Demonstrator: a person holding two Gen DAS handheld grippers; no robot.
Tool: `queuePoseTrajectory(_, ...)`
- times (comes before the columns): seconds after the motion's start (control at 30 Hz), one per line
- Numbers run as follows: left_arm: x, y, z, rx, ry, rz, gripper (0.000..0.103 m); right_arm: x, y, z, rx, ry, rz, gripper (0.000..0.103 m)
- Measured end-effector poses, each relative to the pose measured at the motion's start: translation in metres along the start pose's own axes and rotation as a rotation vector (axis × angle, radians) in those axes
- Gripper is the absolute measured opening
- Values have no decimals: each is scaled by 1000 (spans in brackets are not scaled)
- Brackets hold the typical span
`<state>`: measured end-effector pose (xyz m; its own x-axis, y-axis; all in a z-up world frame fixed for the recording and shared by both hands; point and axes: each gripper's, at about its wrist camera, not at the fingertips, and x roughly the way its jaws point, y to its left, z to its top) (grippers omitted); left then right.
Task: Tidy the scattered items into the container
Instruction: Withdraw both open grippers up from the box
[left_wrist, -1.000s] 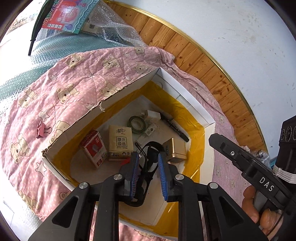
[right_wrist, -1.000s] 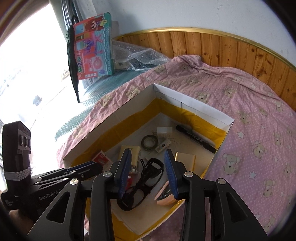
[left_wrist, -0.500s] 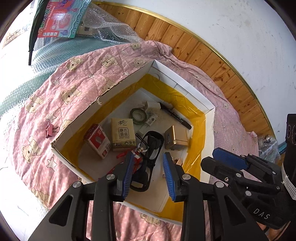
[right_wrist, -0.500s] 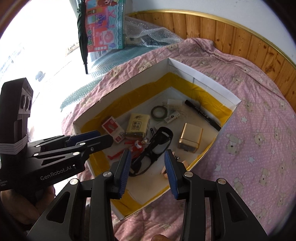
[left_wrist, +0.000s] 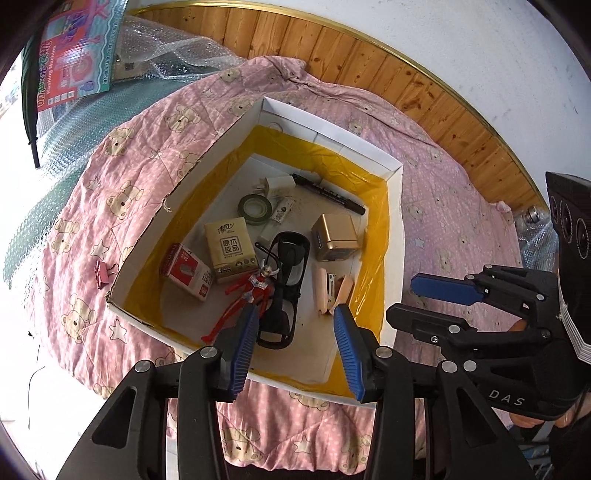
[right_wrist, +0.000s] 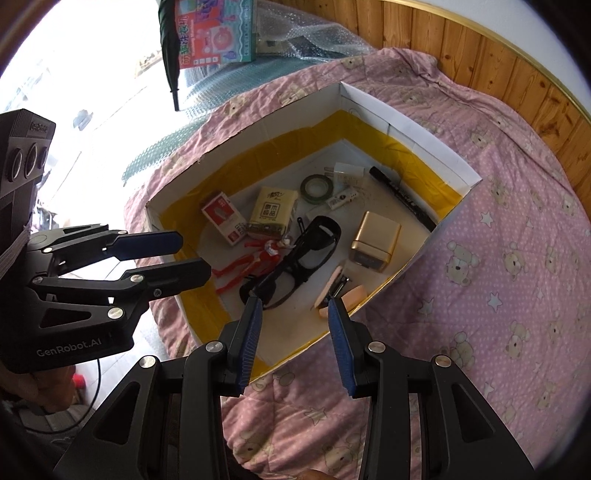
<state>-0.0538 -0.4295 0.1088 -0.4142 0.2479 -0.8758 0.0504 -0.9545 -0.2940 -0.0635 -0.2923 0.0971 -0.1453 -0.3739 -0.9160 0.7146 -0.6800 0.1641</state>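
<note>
Left wrist view: your left gripper (left_wrist: 295, 332) hangs over the near edge of the box (left_wrist: 395, 229), jaws apart, nothing in them. Your right gripper (right_wrist: 293, 325) matches, jaws apart and empty. Glasses (left_wrist: 288, 273), red figure (left_wrist: 247, 291), tissue pack (left_wrist: 231, 249), gold box (left_wrist: 334, 242), marker (left_wrist: 327, 188) and tape roll (left_wrist: 255, 208) lie inside. A pink binder clip (left_wrist: 103, 271) sits outside on the quilt (left_wrist: 122, 177), just beside the box's left wall.

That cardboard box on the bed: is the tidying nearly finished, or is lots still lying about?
Nearly finished. The box already holds the glasses, red toy figure, tissue pack, gold tin, marker and tape roll. Left gripper and right gripper are both open and empty. One pink binder clip lies on the quilt outside.
</note>
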Motion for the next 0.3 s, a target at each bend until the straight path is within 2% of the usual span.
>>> queuePoseTrajectory(0.17, 6, -10, -1, 28, 53, -13, 44, -1, -4, 2, 1, 12, -5, 40)
queuePoseTrajectory(0.3, 7, -13, -2, 38, 60, -8, 44, -2, -7, 3, 6, 8, -3, 40)
